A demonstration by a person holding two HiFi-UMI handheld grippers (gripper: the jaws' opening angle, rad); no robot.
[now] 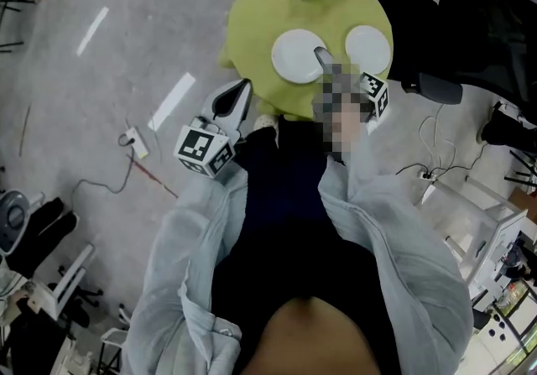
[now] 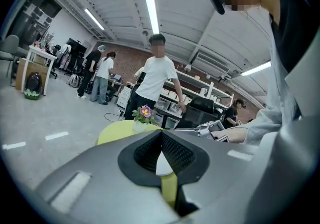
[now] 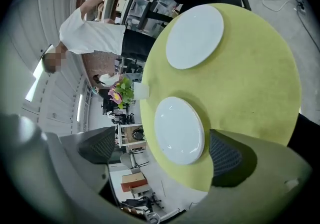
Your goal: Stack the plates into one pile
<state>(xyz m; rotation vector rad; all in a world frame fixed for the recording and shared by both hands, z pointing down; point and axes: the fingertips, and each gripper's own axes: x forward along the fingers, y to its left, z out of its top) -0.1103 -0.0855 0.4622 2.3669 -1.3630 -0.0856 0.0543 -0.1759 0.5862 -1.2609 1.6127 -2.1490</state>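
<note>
Left gripper [image 2: 161, 145]: held off the near edge of the table [image 3: 250, 82], roughly level. Jaws closed pad to pad, nothing between them.

Right gripper [image 3: 161, 150]: over the table's near side, tilted down. Jaws spread wide and empty, pads clear of everything.

Near plate [image 3: 179, 130]: flat on the green cloth just beyond the open jaws, framed by them but untouched.

Far plate [image 3: 195, 30]: flat, farther across, apart from the near one with bare cloth between.

Flower pot [image 3: 141, 90]: beyond both plates, at the table's far edge. A bystander in a white shirt [image 3: 95, 37] stands behind it.

Progress, as judged: pile not finished. Two separate white discs lie on the table, so at least the far plate has yet to go onto the near one.

Unclear: the near plate's rim looks doubled in the right gripper view. It may be two plates already stacked, but that cannot be told. The head view shows little of the right gripper's body. The left gripper view shows only a sliver of white plate past its jaws.
</note>
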